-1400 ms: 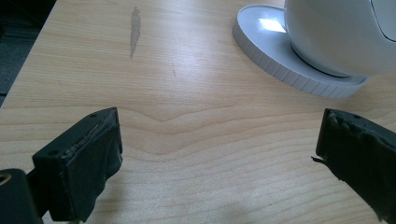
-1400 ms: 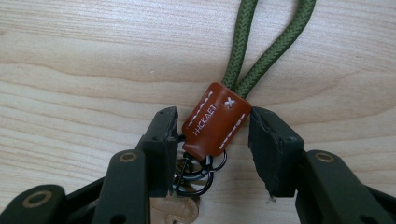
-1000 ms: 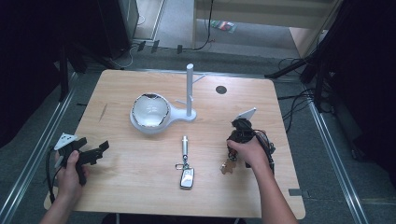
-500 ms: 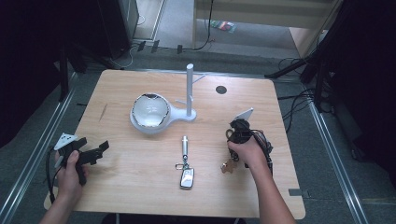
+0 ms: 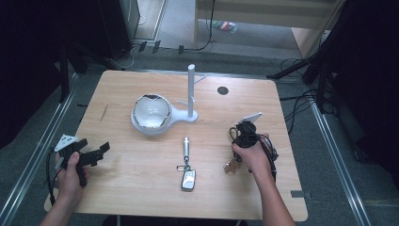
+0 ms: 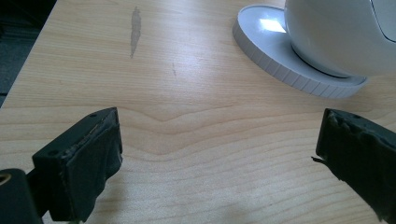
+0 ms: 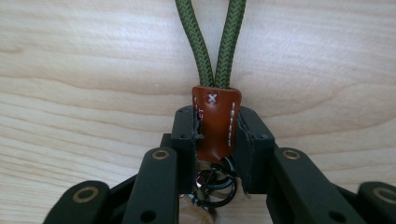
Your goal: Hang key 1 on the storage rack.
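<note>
Right tongs (image 7: 216, 140) just closed on brown leather tab (image 7: 217, 116) w/ green cord loop; prob. ready to lift. Left tongs (image 6: 219, 158) wide, empty.

An olive-green braided cord (image 7: 215, 42) runs into a rust-brown leather tab (image 7: 216, 122) stitched in white (a small cross at its top), over dark metal key rings (image 7: 212, 183). The bowl-shaped white stand (image 5: 155, 114) sits on pale, grained wooden table (image 5: 141, 188).
</note>
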Demonstrator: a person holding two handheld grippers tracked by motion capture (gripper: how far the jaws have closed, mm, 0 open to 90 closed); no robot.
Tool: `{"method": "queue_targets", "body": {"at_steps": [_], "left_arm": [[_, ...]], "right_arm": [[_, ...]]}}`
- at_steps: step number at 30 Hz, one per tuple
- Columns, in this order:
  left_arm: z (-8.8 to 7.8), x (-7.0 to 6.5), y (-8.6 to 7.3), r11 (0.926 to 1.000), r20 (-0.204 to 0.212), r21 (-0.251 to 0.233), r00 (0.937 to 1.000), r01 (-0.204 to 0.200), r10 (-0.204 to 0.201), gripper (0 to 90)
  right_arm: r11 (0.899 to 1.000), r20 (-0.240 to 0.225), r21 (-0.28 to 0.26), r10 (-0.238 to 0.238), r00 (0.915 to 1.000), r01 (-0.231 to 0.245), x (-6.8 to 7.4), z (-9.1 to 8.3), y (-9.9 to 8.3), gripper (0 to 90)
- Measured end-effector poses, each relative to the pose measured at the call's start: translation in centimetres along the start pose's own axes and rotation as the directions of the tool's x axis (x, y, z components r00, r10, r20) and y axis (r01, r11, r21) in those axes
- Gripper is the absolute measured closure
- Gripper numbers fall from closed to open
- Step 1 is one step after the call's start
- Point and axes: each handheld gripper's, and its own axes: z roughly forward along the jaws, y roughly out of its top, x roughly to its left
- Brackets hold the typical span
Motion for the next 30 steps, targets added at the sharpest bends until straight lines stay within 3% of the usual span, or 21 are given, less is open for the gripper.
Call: {"method": "queue_targets", "body": {"at_steps": [2,5,6,8,9,10,11,12,13,15,16,17,18,19,22,25,28,30], "left_arm": [[0.0,0.0,0.0,1.0000,0.000,0.000,1.0000,0.001,-0.001,0.7],[0.0,0.0,0.0,1.0000,0.000,-0.001,1.0000,0.001,-0.001,0.7],[0.0,0.0,0.0,1.0000,0.000,0.001,1.0000,0.000,0.000,0.6],[0.0,0.0,0.0,1.0000,-0.001,-0.001,1.0000,0.000,0.000,0.7],[0.0,0.0,0.0,1.0000,-0.001,-0.001,1.0000,0.000,0.000,0.6],[0.0,0.0,0.0,1.0000,-0.001,-0.001,1.0000,0.000,0.000,0.6],[0.0,0.0,0.0,1.0000,-0.001,-0.001,1.0000,0.000,0.000,0.7],[0.0,0.0,0.0,1.0000,-0.001,-0.002,1.0000,0.001,-0.001,0.7],[0.0,0.0,0.0,1.0000,-0.001,-0.001,1.0000,0.001,-0.001,0.7],[0.0,0.0,0.0,1.0000,-0.001,-0.001,1.0000,0.000,0.000,0.7],[0.0,0.0,0.0,1.0000,-0.001,-0.001,1.0000,0.001,-0.001,0.7],[0.0,0.0,0.0,1.0000,-0.001,-0.001,1.0000,0.001,-0.001,0.7],[0.0,0.0,0.0,1.0000,-0.001,-0.001,1.0000,0.001,-0.001,0.7],[0.0,0.0,0.0,1.0000,-0.001,-0.001,1.0000,0.000,0.000,0.7],[0.0,0.0,0.0,1.0000,0.000,-0.001,1.0000,0.001,-0.001,0.7],[0.0,0.0,0.0,1.0000,-0.001,-0.001,1.0000,0.001,-0.001,0.6],[0.0,0.0,0.0,1.0000,-0.001,-0.001,1.0000,0.001,-0.001,0.7],[0.0,0.0,0.0,1.0000,-0.002,-0.005,1.0000,0.004,-0.004,0.6]], "right_arm": [[1.000,-0.010,-0.017,-0.002,0.9999,0.001,0.0,-0.3,-0.1,72.2],[0.993,-0.031,-0.115,-0.025,0.9992,0.022,0.1,-1.5,-0.4,72.1],[0.985,-0.026,-0.169,-0.037,0.9990,0.032,0.2,-2.0,-0.5,72.0],[0.973,-0.020,-0.225,-0.055,0.9983,0.049,0.1,-2.5,-0.6,72.0],[0.973,-0.020,-0.225,-0.055,0.9983,0.049,0.1,-2.5,-0.6,72.0],[0.959,-0.029,-0.280,-0.058,0.9979,0.047,0.2,-3.1,-0.6,72.0],[0.959,-0.029,-0.280,-0.058,0.9979,0.047,0.2,-3.1,-0.6,72.0],[0.950,-0.034,-0.310,-0.059,0.9977,0.045,0.2,-3.3,-0.7,72.0],[0.929,-0.039,-0.367,-0.060,0.9974,0.042,0.2,-4.0,-0.7,71.9],[0.901,-0.047,-0.431,-0.069,0.9965,0.042,0.3,-4.7,-0.7,71.8],[0.892,-0.053,-0.450,-0.071,0.9961,0.040,0.3,-4.9,-0.6,71.7],[0.877,-0.057,-0.479,-0.078,0.9953,0.041,0.4,-5.3,-0.6,71.7],[0.855,-0.060,-0.517,-0.087,0.9944,0.044,0.5,-5.8,-0.6,71.6],[0.844,-0.055,-0.534,-0.089,0.9945,0.046,0.5,-6.0,-0.6,71.5],[0.800,-0.052,-0.598,-0.108,0.9929,0.056,0.8,-7.0,-0.5,71.3],[0.763,-0.050,-0.644,-0.108,0.9929,0.050,1.0,-7.9,-0.3,71.2],[0.737,-0.061,-0.674,-0.111,0.9920,0.041,1.1,-8.4,-0.1,71.1],[0.714,-0.064,-0.699,-0.119,0.9909,0.040,1.3,-8.8,-0.1,71.1]]}}
